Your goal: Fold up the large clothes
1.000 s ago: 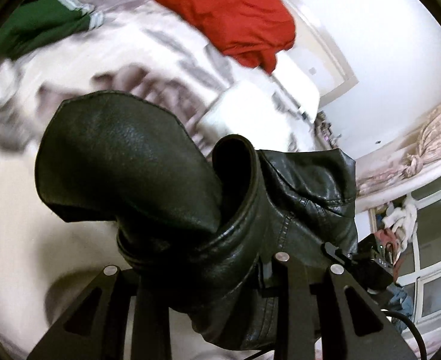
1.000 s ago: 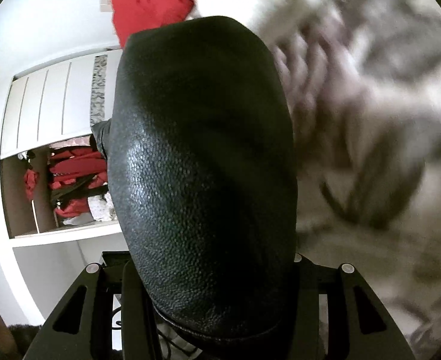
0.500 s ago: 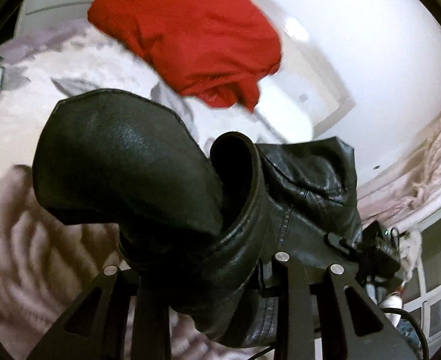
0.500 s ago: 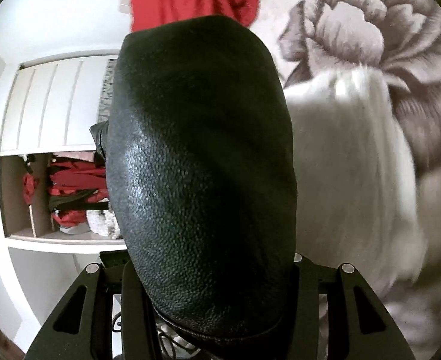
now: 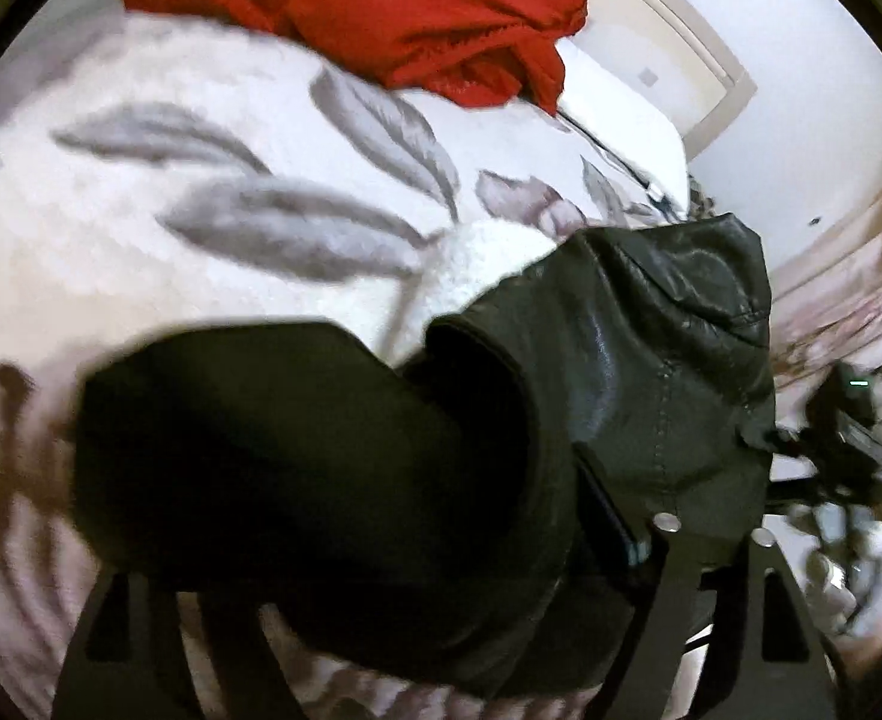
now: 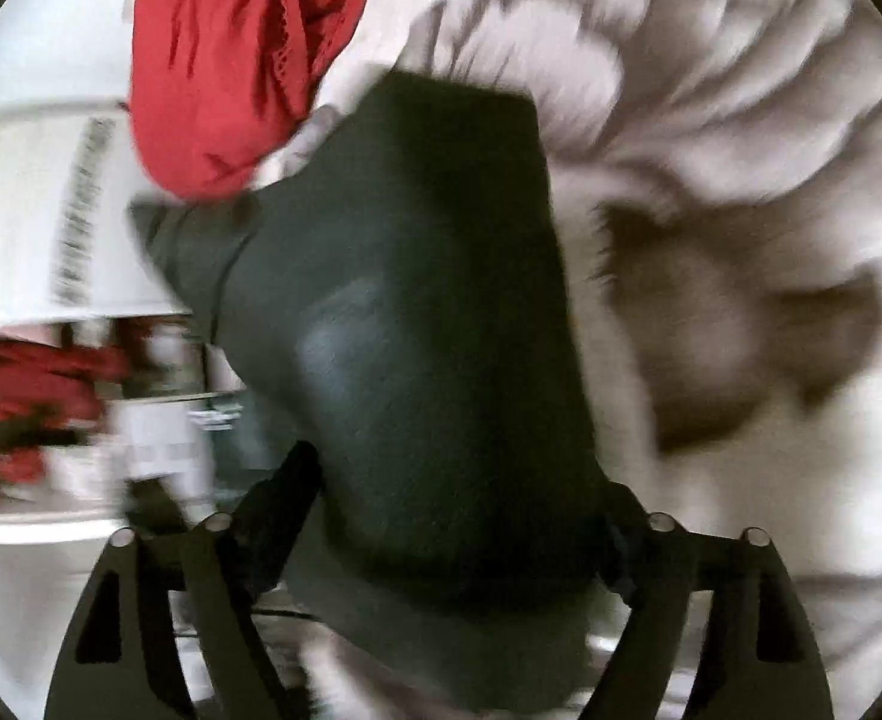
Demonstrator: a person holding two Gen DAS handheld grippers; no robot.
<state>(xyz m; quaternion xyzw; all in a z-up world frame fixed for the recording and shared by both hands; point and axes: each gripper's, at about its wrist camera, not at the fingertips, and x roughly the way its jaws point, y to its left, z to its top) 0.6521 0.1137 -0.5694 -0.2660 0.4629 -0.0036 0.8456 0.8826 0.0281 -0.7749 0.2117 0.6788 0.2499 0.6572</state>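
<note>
A black leather jacket (image 5: 621, 396) fills the lower part of the left wrist view, with a sleeve end (image 5: 273, 438) sticking out to the left. My left gripper (image 5: 417, 648) stands wide open with the leather lying between its fingers. In the right wrist view another part of the jacket (image 6: 435, 372) rises in front of the lens. My right gripper (image 6: 435, 600) is also spread wide, the leather loose between its fingers. Both views are blurred by motion.
The jacket is over a bed with a white and grey flower-print blanket (image 5: 171, 192). A red garment (image 5: 393, 6) lies at the far end of the bed, also in the right wrist view (image 6: 231, 60). A wardrobe with red clothes (image 6: 39, 396) stands at the left.
Both grippers have opened: their fingers were tight on the leather and now stand wide apart. The jacket has dropped toward the blanket and both cameras have swung closer to the bed.
</note>
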